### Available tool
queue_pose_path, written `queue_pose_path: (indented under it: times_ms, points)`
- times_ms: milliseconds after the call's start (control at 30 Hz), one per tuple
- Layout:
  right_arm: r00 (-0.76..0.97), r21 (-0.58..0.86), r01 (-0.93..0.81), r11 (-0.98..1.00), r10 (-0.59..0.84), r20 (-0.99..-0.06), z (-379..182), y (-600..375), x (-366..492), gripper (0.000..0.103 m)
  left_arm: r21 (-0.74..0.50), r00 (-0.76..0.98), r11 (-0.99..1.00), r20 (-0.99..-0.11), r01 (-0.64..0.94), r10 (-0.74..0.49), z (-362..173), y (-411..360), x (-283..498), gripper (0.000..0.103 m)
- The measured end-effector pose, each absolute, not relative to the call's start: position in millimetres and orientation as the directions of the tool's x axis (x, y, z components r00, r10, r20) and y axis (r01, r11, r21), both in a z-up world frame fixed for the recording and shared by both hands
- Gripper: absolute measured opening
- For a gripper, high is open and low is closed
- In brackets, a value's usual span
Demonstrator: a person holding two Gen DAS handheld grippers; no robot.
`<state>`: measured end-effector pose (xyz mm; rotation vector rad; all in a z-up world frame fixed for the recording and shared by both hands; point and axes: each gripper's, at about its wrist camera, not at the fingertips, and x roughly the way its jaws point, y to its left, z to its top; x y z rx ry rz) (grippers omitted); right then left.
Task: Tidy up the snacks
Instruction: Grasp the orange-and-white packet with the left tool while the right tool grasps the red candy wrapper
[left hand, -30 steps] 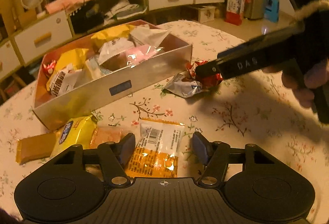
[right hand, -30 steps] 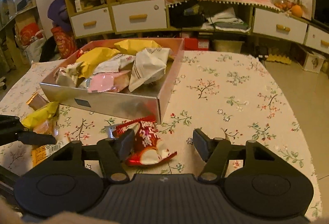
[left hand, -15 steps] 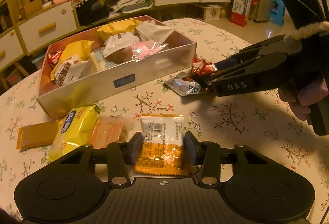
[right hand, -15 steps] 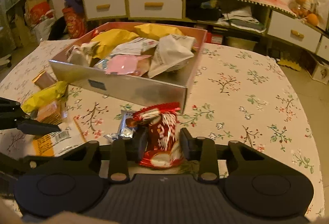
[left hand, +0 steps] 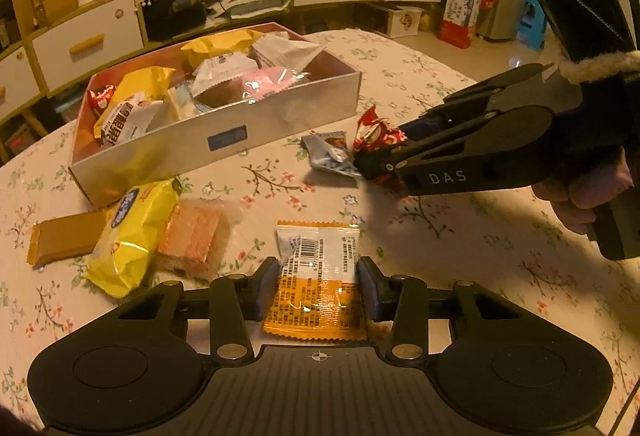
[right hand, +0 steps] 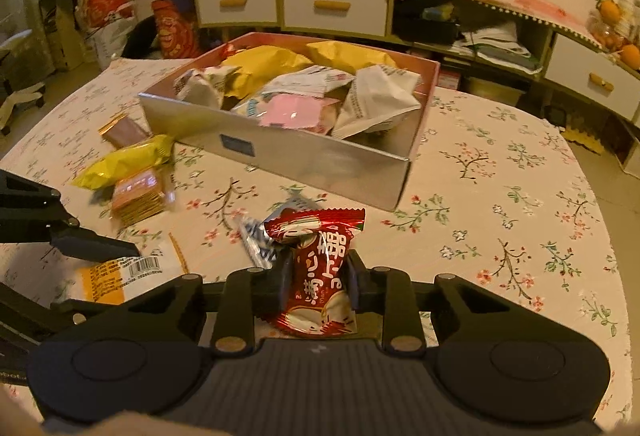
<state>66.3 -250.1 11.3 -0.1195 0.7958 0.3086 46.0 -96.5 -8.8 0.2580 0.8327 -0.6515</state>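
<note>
Between the pads of the left gripper (left hand: 318,286), an orange-and-white packet (left hand: 316,288) is clamped from both sides, low over the tablecloth (left hand: 480,256). The right gripper (right hand: 318,276) is closed on a red packet (right hand: 320,268), just beside a silver wrapper (right hand: 256,240). The snack box (right hand: 320,160) stands beyond both, near corner close to the red packet. Yellow bag (left hand: 132,236) and wafer pack (left hand: 196,240) lie left. Bare cloth extends right of the box.
</note>
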Motion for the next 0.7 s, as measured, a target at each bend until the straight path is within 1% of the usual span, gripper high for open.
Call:
queue_pose_path:
  times_ms: [367, 700]
  points:
    - [0.632, -0.004, -0.408, 0.913, 0.279, -0.723, 13.0, -233.8, 44.0, 0.024, -0.058, 0.491, 0.775, -0.743, 0.629, -0.455, -8.9, -74.6, 22.4, 0.040]
    - [0.602, -0.026, -0.497, 0.867, 0.322, -0.731, 14.7, -206.7, 26.8, 0.024, -0.105, 0.519, 0.843, -0.745, 0.528, -0.418, -13.3, -34.7, 22.7, 0.040]
